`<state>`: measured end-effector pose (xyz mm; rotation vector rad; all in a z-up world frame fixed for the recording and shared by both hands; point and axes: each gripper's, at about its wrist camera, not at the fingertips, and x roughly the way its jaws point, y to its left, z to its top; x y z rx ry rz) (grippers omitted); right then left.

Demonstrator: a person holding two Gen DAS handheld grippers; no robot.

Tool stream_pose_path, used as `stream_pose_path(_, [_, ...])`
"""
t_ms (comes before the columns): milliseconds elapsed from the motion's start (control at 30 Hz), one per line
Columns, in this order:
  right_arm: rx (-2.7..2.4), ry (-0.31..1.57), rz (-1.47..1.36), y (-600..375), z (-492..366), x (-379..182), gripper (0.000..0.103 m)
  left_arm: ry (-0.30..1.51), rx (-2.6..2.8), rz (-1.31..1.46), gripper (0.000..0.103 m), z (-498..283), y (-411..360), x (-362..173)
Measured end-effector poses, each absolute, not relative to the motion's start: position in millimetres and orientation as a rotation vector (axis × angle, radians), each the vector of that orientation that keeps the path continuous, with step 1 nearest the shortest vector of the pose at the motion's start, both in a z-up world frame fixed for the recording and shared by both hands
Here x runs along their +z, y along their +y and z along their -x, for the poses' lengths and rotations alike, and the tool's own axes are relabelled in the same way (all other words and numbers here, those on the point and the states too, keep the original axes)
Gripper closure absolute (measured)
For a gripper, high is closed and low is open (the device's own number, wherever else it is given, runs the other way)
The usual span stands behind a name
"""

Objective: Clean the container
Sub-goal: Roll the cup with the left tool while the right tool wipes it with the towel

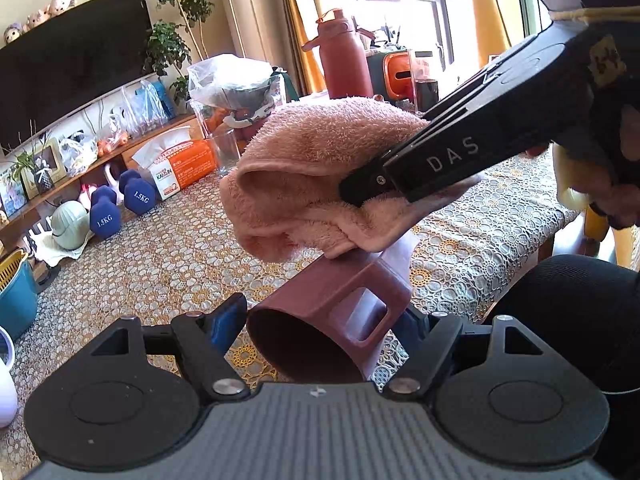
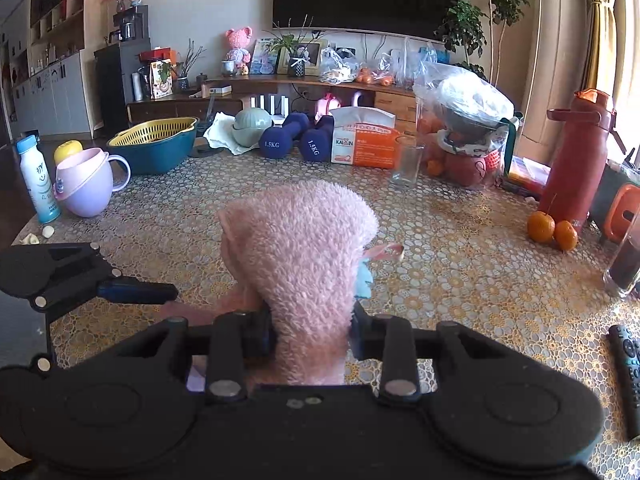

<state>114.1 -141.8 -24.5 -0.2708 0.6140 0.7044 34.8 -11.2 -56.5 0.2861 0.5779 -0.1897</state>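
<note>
A maroon mug (image 1: 320,300) with a square handle lies tilted between the fingers of my left gripper (image 1: 320,332), which is shut on it above the table. One round end of the mug faces the camera. A pink towel (image 1: 308,176) rests against its far end. My right gripper (image 1: 360,192) comes in from the upper right, shut on that towel. In the right wrist view the pink towel (image 2: 296,264) fills the space between the right gripper's (image 2: 310,332) fingers and hides nearly all of the mug. A left gripper finger (image 2: 136,292) shows at the left.
The lace-covered table (image 2: 460,280) carries a lilac cup (image 2: 86,188), a milk bottle (image 2: 38,176), a teal basin (image 2: 156,152), blue dumbbells (image 2: 280,140), a tissue box (image 2: 364,144), a glass (image 2: 408,160), a red flask (image 2: 572,160), two oranges (image 2: 552,228) and a remote (image 2: 626,376).
</note>
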Motion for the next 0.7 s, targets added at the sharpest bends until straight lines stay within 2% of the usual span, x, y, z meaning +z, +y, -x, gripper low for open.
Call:
stream_pose_path(200, [0.631,0.577,0.261,-152,-117,-11,0.071,0.554,-0.181,-0.308,0.027,-31,-15,-59])
stream_pose_path(400, [0.768,0.556,0.218,-134,-101,7,0.071,0.551,-0.177,-0.299,0.027,-30,-15,-60])
stream_pose_path(700, [0.835,0.589,0.311,-98,-85,-15,0.07,0.552,-0.174,-0.286,0.028,-30,-13,-60])
